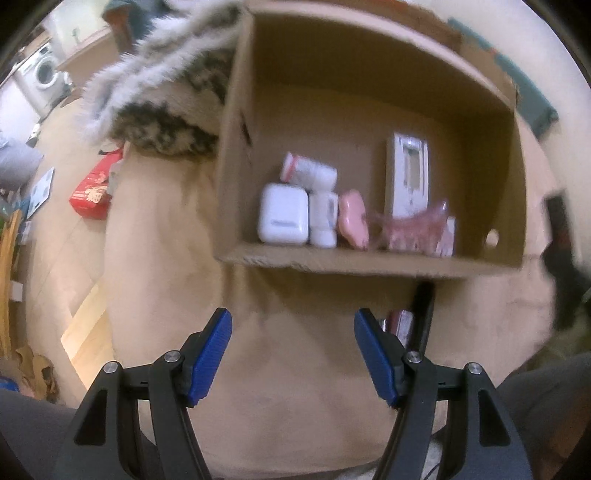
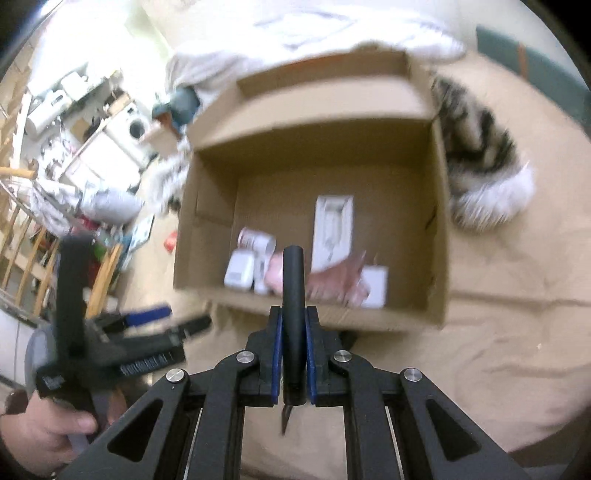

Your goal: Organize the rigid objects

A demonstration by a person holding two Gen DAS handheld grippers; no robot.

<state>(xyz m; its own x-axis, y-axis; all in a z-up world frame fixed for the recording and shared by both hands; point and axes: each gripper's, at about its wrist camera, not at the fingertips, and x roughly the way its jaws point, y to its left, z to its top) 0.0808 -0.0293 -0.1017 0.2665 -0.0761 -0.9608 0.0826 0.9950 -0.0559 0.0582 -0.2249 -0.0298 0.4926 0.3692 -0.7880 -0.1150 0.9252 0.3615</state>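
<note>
An open cardboard box (image 1: pixel 332 260) stands on a beige padded surface. Inside lie a white case (image 1: pixel 282 214), a white bottle (image 1: pixel 308 171), a pink item (image 1: pixel 354 218), a flat white package (image 1: pixel 408 177) and a crinkled pink wrapper (image 1: pixel 413 229). My left gripper (image 1: pixel 291 350) is open and holds nothing, pointing down at the beige surface just in front of the box. My right gripper (image 2: pixel 293 314) is shut on a slim black stick (image 2: pixel 293 280), held up before the box's (image 2: pixel 369 317) near wall. The stick's far end reaches over the box contents.
A furry grey-and-white striped thing (image 1: pixel 166 92) lies against the box's side. A red package (image 1: pixel 92 188) is on the floor beyond the surface's left edge. A hand (image 2: pixel 44 435) grips the left tool's handle. White cloth (image 2: pixel 295 33) lies behind the box.
</note>
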